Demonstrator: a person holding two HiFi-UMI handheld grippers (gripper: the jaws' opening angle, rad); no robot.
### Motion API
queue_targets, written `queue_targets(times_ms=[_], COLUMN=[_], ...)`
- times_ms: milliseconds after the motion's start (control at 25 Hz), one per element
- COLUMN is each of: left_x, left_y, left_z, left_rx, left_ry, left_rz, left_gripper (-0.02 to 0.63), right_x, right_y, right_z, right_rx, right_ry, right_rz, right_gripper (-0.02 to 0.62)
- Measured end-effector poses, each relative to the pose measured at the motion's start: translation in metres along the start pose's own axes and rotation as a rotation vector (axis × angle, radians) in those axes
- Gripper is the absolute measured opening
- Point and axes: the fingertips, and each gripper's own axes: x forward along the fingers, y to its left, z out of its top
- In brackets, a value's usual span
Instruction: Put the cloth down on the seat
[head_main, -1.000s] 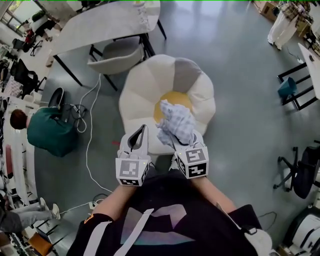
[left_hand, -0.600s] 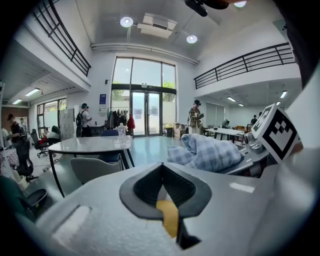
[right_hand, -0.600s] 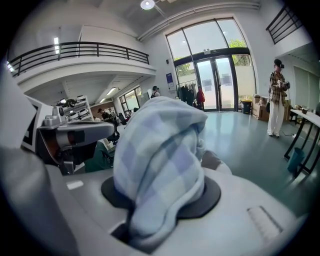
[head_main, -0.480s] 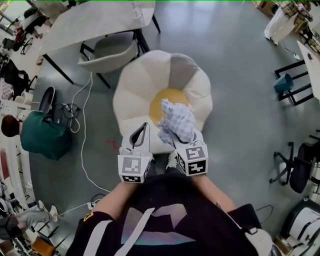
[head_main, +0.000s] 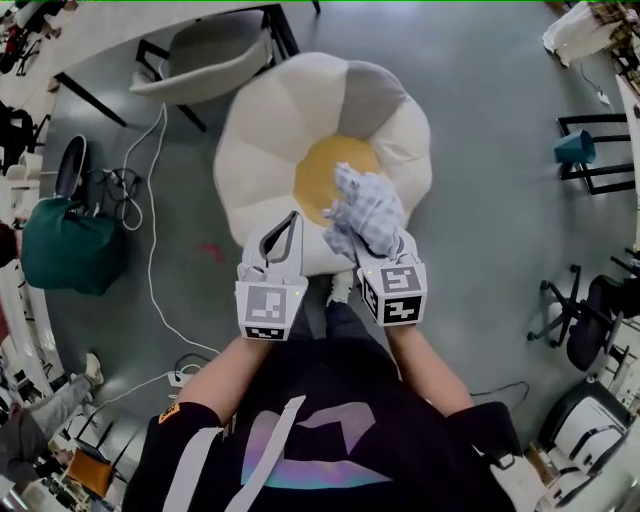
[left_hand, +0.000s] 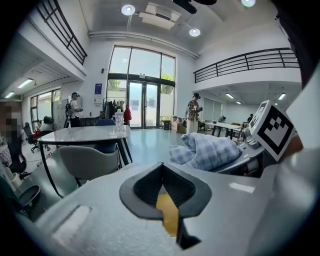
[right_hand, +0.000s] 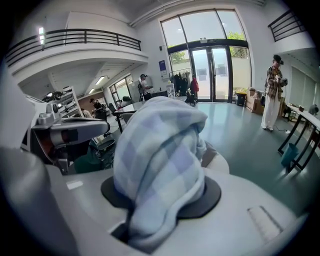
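The seat (head_main: 270, 130) is a flower-shaped cushion with white petals, one grey petal and a yellow centre (head_main: 318, 178). A light blue checked cloth (head_main: 365, 205) hangs bunched over the centre's right edge. My right gripper (head_main: 372, 240) is shut on it, and the cloth (right_hand: 155, 150) hides the fingertips in the right gripper view. My left gripper (head_main: 285, 228) is beside it over the seat's near petal, with its jaws together and nothing in them. In the left gripper view the dark pads (left_hand: 145, 187) meet, and the cloth (left_hand: 205, 150) shows to the right.
A grey chair (head_main: 205, 65) and a table (head_main: 100, 15) stand behind the seat. A green bag (head_main: 65, 245) and a white cable (head_main: 150, 230) lie on the floor to the left. A teal bin (head_main: 578, 148) and a black office chair (head_main: 590, 320) are on the right.
Both grippers and the cloth have moved forward over the seat, which now lies nearer. The cloth has stayed in the right gripper and the left jaws have stayed together.
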Motion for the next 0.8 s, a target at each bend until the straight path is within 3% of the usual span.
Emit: queue_targets(times_ms=[360, 520, 800], left_x=[0.049, 0.07, 0.103], left_y=[0.018, 0.017, 0.019], left_z=[-0.063, -0.087, -0.157], left_rx=[-0.015, 0.022, 0.061], left_ry=[0.09, 0.112, 0.165], left_rz=[-0.031, -0.068, -0.084], left_gripper=[0.0, -0.001, 0.0], right_x=[0.064, 0.091, 0.153], right_y=[-0.015, -0.018, -0.027], right_z=[-0.032, -0.051, -0.117], right_rx=[0.035, 0.039, 0.074], right_ry=[0.084, 0.102, 0.145], right_rz=[-0.014, -0.008, 0.002], right_gripper=[0.196, 0.198, 0.201])
